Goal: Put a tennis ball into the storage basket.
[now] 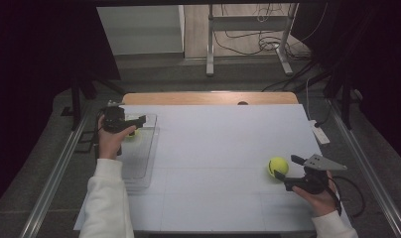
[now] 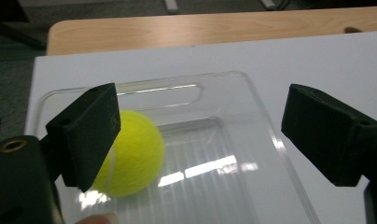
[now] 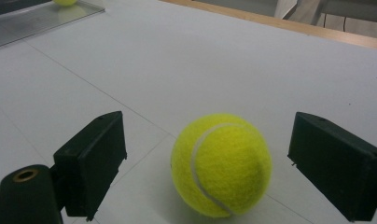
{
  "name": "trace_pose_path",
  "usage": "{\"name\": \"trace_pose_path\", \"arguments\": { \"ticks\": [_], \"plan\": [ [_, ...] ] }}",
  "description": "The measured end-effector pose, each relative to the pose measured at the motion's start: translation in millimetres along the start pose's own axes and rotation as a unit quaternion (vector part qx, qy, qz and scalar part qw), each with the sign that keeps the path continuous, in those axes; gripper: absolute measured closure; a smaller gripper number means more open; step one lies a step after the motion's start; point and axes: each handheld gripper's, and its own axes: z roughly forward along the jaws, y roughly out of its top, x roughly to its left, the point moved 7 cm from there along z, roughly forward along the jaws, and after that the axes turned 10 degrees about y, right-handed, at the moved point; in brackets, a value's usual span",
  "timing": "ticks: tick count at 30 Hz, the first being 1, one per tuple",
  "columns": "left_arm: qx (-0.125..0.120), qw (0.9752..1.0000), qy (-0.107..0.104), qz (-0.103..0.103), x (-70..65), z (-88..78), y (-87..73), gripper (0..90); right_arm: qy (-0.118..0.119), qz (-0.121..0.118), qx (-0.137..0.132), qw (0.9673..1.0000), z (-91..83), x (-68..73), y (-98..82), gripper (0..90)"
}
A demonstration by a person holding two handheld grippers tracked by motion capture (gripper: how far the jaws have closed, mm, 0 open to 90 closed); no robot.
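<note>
Hovering open over a tennis ball [image 2: 130, 154] in the clear tray [image 2: 266, 140], left hand-held gripper [image 2: 200, 135], right hand-held gripper [image 3: 210, 163] open around another ball [image 3: 221, 164].

Fuzzy felt tennis balls [image 3: 221, 164], a glossy clear plastic tray [image 2: 252, 140], matt white tabletop [image 1: 228, 144] edged in wood.

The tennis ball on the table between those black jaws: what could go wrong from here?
1. The tennis ball sits loose between the right gripper's open jaws on the flat white table; an uneven close could nudge it and send it rolling off.
2. The ball in the clear tray lies beside one jaw of the open left gripper; a bump could roll it around the tray.
</note>
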Motion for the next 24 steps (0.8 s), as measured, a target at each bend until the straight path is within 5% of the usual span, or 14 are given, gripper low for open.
{"name": "trace_pose_path", "arguments": {
  "ticks": [7,24],
  "plan": [
    [-0.009,0.9992,-0.033,0.023,-15.3,-1.9,-0.2,12.8,-0.003,0.007,-0.004,1.0,0.5,-3.1,1.6,11.7],
    [-0.044,0.9916,-0.12,0.017,-39.0,-22.2,8.3,13.3,-0.005,0.017,-0.01,0.9998,-0.4,-6.0,2.5,11.7]
  ]
}}
